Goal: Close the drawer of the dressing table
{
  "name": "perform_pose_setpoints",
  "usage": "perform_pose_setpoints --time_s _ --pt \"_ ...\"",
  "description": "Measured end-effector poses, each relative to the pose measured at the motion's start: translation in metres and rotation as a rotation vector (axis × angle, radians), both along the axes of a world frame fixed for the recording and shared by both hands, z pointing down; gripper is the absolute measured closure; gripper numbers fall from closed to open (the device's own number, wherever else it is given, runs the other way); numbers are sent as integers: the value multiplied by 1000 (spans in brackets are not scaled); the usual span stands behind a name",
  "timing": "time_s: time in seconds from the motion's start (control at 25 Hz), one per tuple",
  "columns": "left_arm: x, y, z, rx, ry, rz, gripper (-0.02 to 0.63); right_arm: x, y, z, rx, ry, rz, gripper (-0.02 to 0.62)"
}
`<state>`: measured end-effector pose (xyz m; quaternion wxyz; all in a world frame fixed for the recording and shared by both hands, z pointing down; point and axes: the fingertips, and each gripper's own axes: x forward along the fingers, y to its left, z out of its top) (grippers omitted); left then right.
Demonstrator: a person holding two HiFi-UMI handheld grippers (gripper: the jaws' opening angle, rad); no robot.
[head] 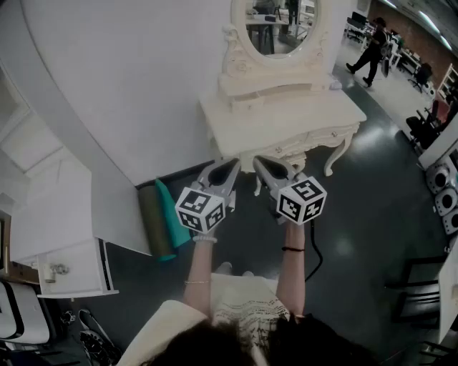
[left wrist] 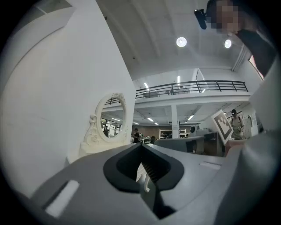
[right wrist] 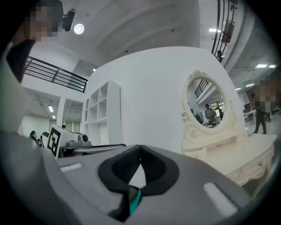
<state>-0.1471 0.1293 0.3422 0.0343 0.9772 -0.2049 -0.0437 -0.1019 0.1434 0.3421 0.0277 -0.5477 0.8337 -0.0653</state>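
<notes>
my left gripper (head: pixel 232 164) and right gripper (head: pixel 259 161) level, side by side, jaws of both pressed together on nothing, just beyond them the cream carved dressing table (head: pixel 286 118) against the white wall (head: pixel 143 71), its drawer (head: pixel 315 141) under the tabletop, inside unseen, oval mirror (head: pixel 275 21) above

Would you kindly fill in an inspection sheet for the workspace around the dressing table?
Surface: glossy dark floor; cream dressing table against the white wall.
Job's things: drawer front partly behind the grippers; open or closed cannot be told.
Clutter: two rolled mats by the wall.
Grippers: left gripper and right gripper both shut, empty, level.
Cables: black cable beside the right arm.
Surroundings: oval mirror; white cabinet; a person walking beyond.
</notes>
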Motion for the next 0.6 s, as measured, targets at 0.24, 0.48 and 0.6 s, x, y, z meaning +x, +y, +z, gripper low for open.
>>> perform_pose_setpoints --time_s 0.24,0.48,0.6 --pt "6 -2 1 -3 -15 2 601 4 -2 -1 0 -5 -1 592" --pt "11 2 1 0 -25 -5 601 10 0 5 -3 -57 3 592" --pt "12 4 6 -14 -28 -20 601 12 0 10 -11 -67 -3 592"
